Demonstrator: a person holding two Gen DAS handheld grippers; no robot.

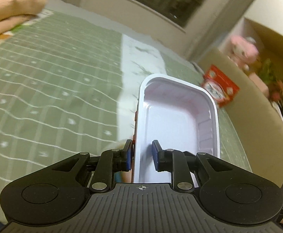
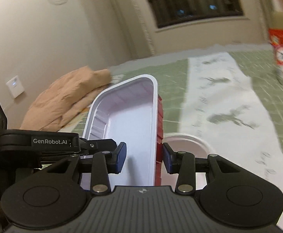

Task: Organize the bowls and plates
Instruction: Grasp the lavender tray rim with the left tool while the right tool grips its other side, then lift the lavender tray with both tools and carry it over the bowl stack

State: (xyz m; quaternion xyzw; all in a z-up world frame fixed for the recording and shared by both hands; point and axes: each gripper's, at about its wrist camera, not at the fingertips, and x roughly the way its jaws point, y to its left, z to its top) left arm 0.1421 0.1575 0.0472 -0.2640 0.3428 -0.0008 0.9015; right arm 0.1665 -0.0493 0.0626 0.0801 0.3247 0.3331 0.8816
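A rectangular tray, white inside and red outside, hangs tilted above the green mat. My left gripper is shut on its left long wall, one blue pad outside and one inside. My right gripper is shut on the same tray at its right long wall, over the red outer side. In the right wrist view the left gripper's black arm reaches the tray from the left. A white round bowl sits on the mat below the tray, partly hidden by it.
A green gridded mat with a white paper strip covers the surface. A peach cloth is bunched at one end. A red snack pack stands by a cardboard box, and a pink plush toy sits behind them.
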